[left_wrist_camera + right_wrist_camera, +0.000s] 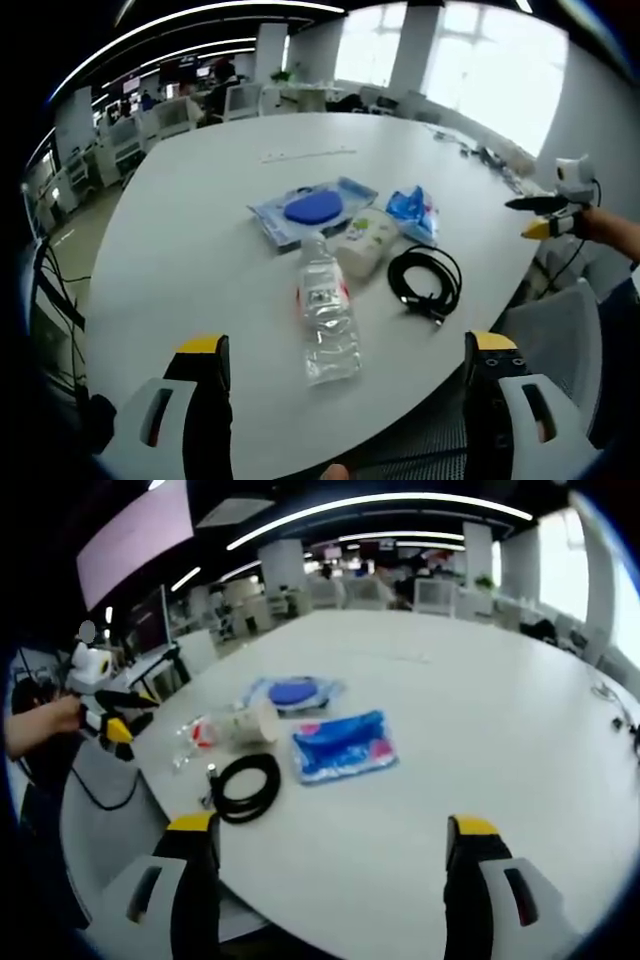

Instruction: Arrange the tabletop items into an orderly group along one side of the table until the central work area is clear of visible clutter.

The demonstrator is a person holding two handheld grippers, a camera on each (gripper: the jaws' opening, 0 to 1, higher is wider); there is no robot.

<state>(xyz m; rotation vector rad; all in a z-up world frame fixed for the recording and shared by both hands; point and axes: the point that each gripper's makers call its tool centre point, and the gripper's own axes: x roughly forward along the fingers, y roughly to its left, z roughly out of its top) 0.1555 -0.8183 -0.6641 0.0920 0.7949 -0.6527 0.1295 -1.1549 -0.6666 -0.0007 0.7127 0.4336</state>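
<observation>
Clutter sits mid-table (200, 230): water bottle (327, 315) at 6 o'clock, white lotion bottle (365, 243) above it, coiled black cable (425, 280) at 3, blue packet (413, 213) at 1, blue-lidded pack (313, 210) at 12. Left gripper (345, 365) and right gripper (335, 845) gape wide, holding nothing.

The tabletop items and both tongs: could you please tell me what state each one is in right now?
Water bottle: lying on its side, untouched.
White lotion bottle: lying down, next to the water bottle.
Black cable: coiled, flat on the table.
Blue wipes pack: lying flat.
Clear pack with blue disc: flat on the table.
Left tongs: open, empty.
Right tongs: open, empty.
</observation>
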